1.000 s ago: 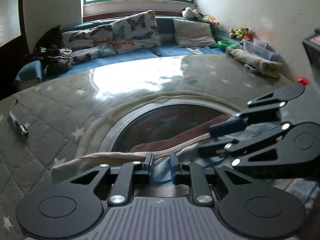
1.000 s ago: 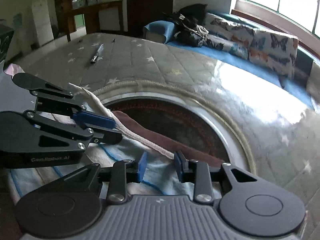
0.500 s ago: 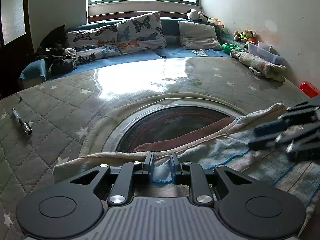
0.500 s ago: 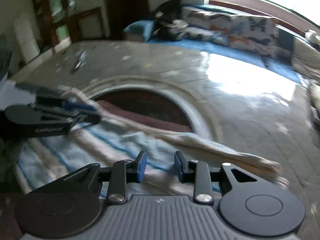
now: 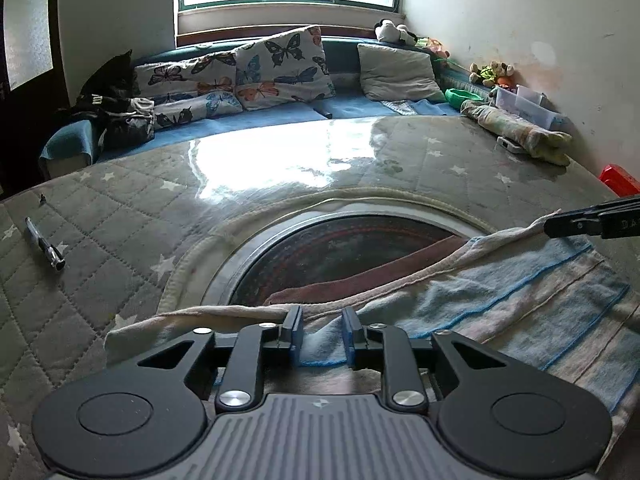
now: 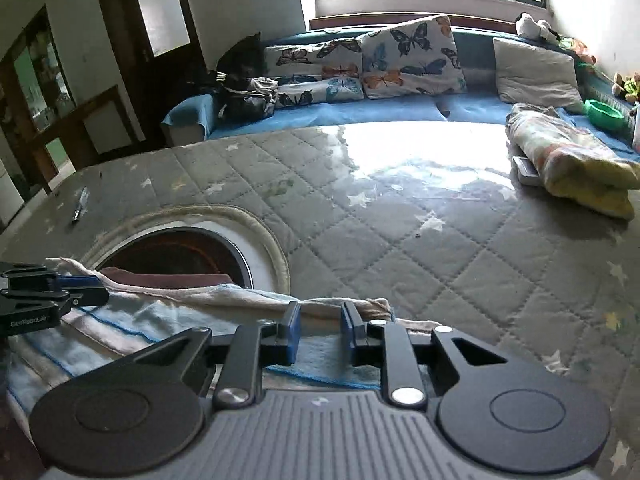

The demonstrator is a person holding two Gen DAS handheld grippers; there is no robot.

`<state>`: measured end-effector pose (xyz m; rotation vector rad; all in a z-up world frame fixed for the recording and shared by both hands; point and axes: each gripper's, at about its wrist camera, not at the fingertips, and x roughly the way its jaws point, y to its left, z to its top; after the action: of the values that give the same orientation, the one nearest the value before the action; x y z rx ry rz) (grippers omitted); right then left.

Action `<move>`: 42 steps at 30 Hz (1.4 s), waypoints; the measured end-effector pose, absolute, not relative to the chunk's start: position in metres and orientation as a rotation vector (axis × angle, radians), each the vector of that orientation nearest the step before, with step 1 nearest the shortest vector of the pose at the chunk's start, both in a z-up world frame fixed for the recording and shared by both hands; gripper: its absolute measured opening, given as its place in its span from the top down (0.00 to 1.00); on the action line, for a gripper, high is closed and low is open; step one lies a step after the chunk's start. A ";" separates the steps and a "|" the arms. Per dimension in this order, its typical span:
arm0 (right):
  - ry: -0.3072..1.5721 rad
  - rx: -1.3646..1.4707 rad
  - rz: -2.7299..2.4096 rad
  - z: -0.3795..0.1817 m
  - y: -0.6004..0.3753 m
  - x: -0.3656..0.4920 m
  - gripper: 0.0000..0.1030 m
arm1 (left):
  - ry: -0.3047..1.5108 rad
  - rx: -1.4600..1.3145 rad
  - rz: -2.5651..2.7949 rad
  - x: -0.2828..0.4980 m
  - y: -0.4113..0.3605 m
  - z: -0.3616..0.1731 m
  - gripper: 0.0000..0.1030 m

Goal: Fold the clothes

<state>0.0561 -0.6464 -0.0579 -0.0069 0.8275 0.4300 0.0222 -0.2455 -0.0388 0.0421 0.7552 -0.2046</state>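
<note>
A pale blue and cream striped cloth [image 5: 520, 304] with a brown underside lies spread along the near edge of the quilted grey mat [image 5: 120, 220], over a round rimmed opening [image 5: 340, 248]. My left gripper [image 5: 321, 334] is open over the cloth's left part, fingers astride its edge. My right gripper [image 6: 319, 332] is open over the cloth's right end [image 6: 160, 320]. In the left wrist view the right gripper's tip [image 5: 592, 224] shows at the cloth's far right corner. In the right wrist view the left gripper [image 6: 52, 292] sits at the left.
A pen [image 5: 44, 244] lies on the mat at left. A rolled blanket [image 6: 572, 160] lies at the right edge. Butterfly cushions [image 5: 280, 68] and a dark bag [image 5: 116, 116] sit on the blue bench under the window. A red item [image 5: 618, 178] is at far right.
The right gripper has swung away to the right, from close beside the left gripper to the cloth's far right end. The cloth now lies stretched out wide. The left gripper has barely moved.
</note>
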 end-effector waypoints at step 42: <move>0.870 -0.035 0.509 -0.058 -0.686 -0.031 0.84 | 0.716 -0.030 -0.109 -0.087 -0.207 -0.033 0.65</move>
<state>-0.0306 -0.6855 -0.0577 -0.0354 0.8704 0.5087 -0.0874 -0.2066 -0.0333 -0.0303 0.7164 -0.1095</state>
